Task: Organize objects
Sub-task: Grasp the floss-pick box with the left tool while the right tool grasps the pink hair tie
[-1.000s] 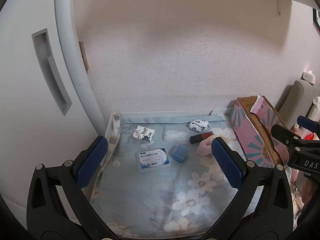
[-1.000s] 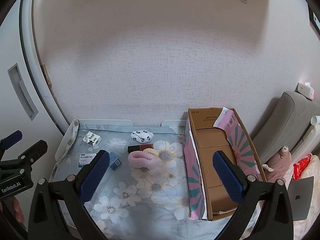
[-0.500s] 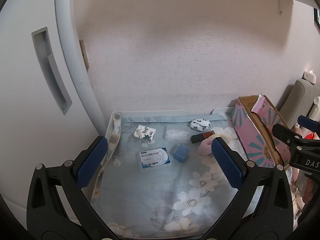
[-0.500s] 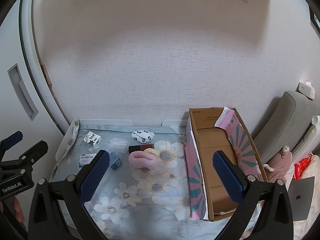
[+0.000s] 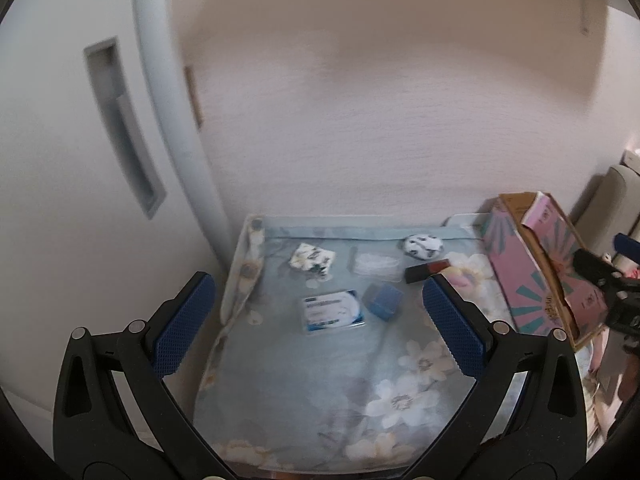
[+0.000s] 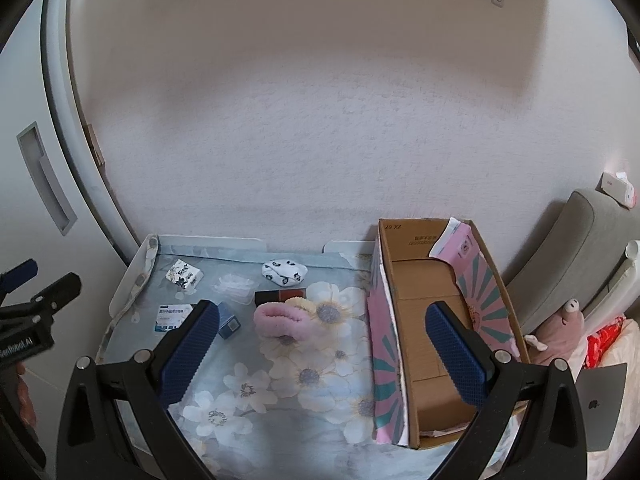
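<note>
Surveying from above: floral cloth (image 6: 280, 380) carries all loose items; box (image 6: 428, 300) stands open and appears empty at its right edge. Both grippers, left (image 5: 316, 328) and right (image 6: 320, 344), hang spread and unloaded. Judged stage: approach, nothing yet stowed. Next move calls for descending onto one item, likely the headband (image 6: 280, 318) or packet (image 5: 334, 312).

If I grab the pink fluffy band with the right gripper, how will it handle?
The pink fluffy band looks plush, so it will probably squash between the pads and feel light. It lies curled in a loose loop on the floral cloth, so it is likely to droop when lifted. It touches the dark red box, which a push may nudge.
</note>
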Demonstrator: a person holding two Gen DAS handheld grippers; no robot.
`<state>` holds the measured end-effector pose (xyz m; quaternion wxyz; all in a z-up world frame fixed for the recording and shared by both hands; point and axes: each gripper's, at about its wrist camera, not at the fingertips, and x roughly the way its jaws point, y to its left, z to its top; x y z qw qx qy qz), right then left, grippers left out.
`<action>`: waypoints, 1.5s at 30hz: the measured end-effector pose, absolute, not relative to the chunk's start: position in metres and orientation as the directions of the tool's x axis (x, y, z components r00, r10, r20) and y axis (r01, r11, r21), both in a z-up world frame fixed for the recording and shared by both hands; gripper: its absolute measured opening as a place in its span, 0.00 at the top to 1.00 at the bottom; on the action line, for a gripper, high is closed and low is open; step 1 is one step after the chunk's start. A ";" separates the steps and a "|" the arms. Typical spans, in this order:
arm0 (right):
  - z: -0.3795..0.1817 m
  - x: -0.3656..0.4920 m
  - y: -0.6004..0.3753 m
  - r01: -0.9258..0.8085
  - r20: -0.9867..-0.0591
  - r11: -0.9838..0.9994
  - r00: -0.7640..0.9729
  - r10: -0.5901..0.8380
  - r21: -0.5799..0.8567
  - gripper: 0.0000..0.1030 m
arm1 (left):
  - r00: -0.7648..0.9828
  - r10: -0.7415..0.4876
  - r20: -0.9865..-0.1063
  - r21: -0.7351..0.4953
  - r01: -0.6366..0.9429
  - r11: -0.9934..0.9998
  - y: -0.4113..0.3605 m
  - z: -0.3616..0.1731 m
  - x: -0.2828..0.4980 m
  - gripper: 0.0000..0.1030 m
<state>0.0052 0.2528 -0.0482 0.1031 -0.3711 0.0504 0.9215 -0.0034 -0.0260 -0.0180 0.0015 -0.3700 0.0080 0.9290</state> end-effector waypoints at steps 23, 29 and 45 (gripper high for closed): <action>-0.207 -0.075 0.240 -0.276 -0.835 -0.951 -0.549 0.036 0.140 0.00 | -0.476 0.022 -0.879 -0.069 0.081 -0.994 -0.031 -0.187 -0.084 0.00; -0.236 -0.091 0.241 -0.328 -0.844 -0.933 -0.533 0.054 0.147 0.01 | -0.458 0.036 -0.888 -0.070 0.056 -0.996 -0.018 -0.220 -0.099 0.00; -0.252 -0.109 0.246 -0.359 -0.821 -0.909 -0.570 0.032 0.213 0.31 | -0.467 0.045 -0.883 -0.066 0.029 -0.997 -0.010 -0.243 -0.115 0.12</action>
